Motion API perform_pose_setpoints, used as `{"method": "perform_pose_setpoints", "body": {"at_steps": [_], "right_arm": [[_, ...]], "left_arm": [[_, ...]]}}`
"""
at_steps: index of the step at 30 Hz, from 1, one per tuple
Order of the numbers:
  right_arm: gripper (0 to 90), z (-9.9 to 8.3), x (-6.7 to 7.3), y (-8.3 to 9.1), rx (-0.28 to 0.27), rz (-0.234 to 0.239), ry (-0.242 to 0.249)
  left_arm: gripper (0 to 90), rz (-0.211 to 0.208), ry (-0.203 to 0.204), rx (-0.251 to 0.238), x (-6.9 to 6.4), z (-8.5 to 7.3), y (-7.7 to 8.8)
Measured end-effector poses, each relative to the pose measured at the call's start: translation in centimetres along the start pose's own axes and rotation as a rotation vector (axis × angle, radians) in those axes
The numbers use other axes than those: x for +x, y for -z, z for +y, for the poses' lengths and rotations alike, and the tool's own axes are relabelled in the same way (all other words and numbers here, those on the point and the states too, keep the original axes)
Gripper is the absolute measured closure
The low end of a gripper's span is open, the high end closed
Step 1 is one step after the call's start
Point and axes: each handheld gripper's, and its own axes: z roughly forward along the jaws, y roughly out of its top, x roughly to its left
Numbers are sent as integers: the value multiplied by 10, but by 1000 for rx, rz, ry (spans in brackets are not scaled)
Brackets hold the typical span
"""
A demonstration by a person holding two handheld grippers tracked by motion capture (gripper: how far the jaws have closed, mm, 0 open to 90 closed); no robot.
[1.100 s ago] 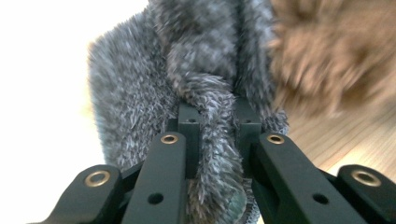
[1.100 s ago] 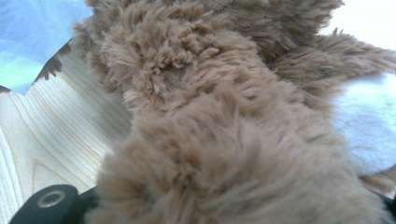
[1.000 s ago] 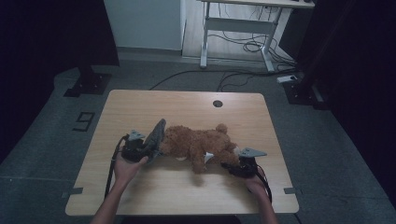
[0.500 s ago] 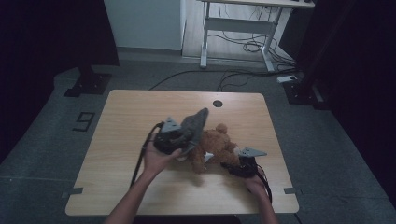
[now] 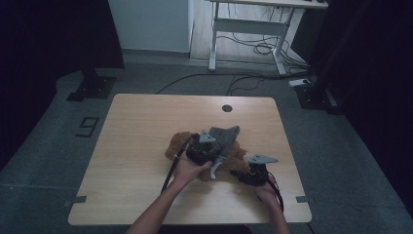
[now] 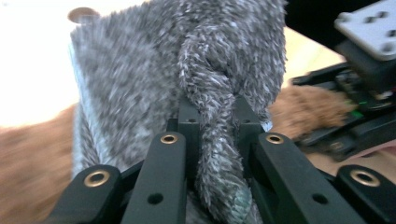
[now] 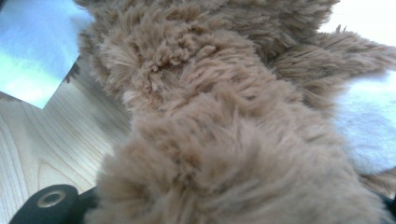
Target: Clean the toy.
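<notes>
My left gripper (image 6: pixel 212 140) has its jaws pinched tight on a twisted fold of the grey fleece cloth (image 6: pixel 187 65); the bunched fabric squeezes up between the two black pads and fans out above them toward twelve o'clock. I hold it by a gathered edge, I judge, so the rest of the cloth hangs free and can be draped rather than dragged. In the high view that gripper (image 5: pixel 207 151) sits over the middle of the table, the cloth (image 5: pixel 225 137) spreading from it toward one o'clock, over the brown plush toy (image 5: pixel 178 145).

My right gripper (image 5: pixel 243 174) lies at four o'clock from the left one, low on the table (image 5: pixel 136 126), with its nose against the toy's near end. In the right gripper view brown fur (image 7: pixel 224 140) crowds right up to the camera and hides the jaw tips, so I cannot tell for certain how far they stand apart; they look partly closed on a limb of the toy. My guess is that this hand pins the toy so it does not slide while the cloth goes over it.

The toy lies on its side at the table's centre, partly under the cloth, with its fur showing at nine o'clock of my left hand.
</notes>
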Motion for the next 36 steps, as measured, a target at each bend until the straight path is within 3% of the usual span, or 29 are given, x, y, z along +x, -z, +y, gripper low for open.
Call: {"method": "perform_pose_setpoints", "body": {"at_steps": [5,9,15,20,22,26,30,32,34,36], "right_arm": [[570,0,0,0,3,-1,-3],[570,0,-1,1,1,3,-9],[570,0,-1,0,1,6,-12],[570,0,0,0,2,5,-12],[570,0,-1,0,2,7,-15],[570,0,-1,0,5,7,-16],[570,0,-2,0,6,5,-13],[570,0,-3,0,6,3,-18],[570,0,-3,0,5,2,-18],[569,0,-3,0,5,0,-14]], "left_arm": [[787,81,27,0,26,-13,24],[787,113,46,-22,43,-25,43],[788,222,45,-22,65,-45,71],[789,246,130,15,91,-74,74],[789,229,176,20,99,-86,72],[789,215,202,20,102,-95,69],[788,208,185,-27,99,-85,84],[785,190,161,-65,89,-73,93],[782,143,134,-89,77,-60,96],[782,135,98,-94,65,-50,95]]}}
